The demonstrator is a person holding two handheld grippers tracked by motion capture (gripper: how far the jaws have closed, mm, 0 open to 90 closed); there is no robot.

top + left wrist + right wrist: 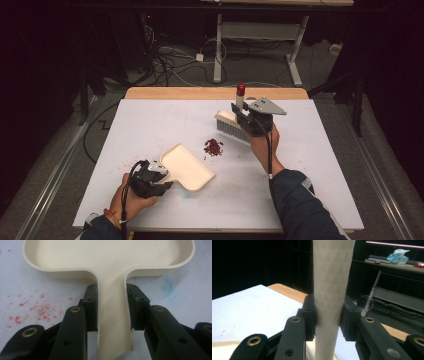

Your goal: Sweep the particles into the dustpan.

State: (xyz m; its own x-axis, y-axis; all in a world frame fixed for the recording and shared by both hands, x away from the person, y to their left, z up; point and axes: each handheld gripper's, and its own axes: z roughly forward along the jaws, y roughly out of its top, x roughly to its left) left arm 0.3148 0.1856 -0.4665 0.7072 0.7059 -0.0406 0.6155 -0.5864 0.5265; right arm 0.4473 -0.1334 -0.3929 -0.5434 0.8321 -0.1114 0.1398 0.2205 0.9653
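Left tool [162, 181] clamped on the cream dustpan [187, 166] handle [113, 315], both pads pressed to its sides; pan sits flat on the desk [150, 120], near the front-left, mouth facing the red crumb pile [213, 147]. Right tool [243, 112] clamped on the brush [231, 126] handle [332, 290], handle upright, red tip [241, 89] up, bristles down just beyond the pile. Open white surface to the left, right and far side; wooden desk edge [215, 93] behind the brush. Left hand [131, 200] low at the front edge, right forearm [292, 195] reaching in from the front-right. Faint red specks [37, 310] beside the pan handle. Nothing between brush, pile and pan.
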